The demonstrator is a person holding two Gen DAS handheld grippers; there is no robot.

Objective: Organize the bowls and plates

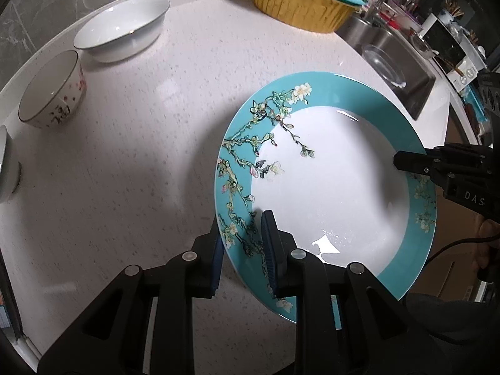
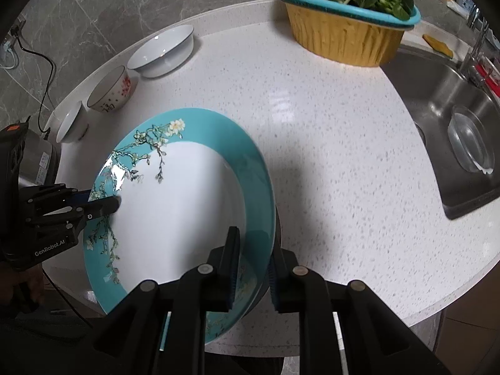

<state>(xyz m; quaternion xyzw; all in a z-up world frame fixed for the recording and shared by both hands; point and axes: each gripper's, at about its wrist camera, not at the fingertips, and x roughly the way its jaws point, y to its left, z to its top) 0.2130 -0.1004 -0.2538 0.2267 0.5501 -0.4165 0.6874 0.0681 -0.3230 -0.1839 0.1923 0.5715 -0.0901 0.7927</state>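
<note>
A large plate (image 1: 328, 193) (image 2: 187, 206) with a teal rim and a blossom-branch pattern hangs tilted over the near part of the white speckled counter (image 1: 140, 162) (image 2: 312, 131). My left gripper (image 1: 242, 218) is shut on its patterned rim; the right wrist view shows that gripper (image 2: 106, 204) at the plate's left side. My right gripper (image 2: 253, 240) is shut on the opposite rim and appears at the right edge (image 1: 403, 161) in the left wrist view. Along the counter's far left stand a wide white bowl (image 1: 122, 28) (image 2: 162, 50), a small red-flowered bowl (image 1: 51, 90) (image 2: 109, 89) and another white bowl (image 1: 6, 168) (image 2: 73, 123).
A yellow basket (image 1: 303, 3) (image 2: 343, 37) topped by a teal colander of greens stands at the back. To the right is a steel sink (image 1: 415, 93) (image 2: 431, 93) with a clear glass bowl (image 2: 472, 140) inside. A metal appliance (image 2: 34, 162) and a cable sit at far left.
</note>
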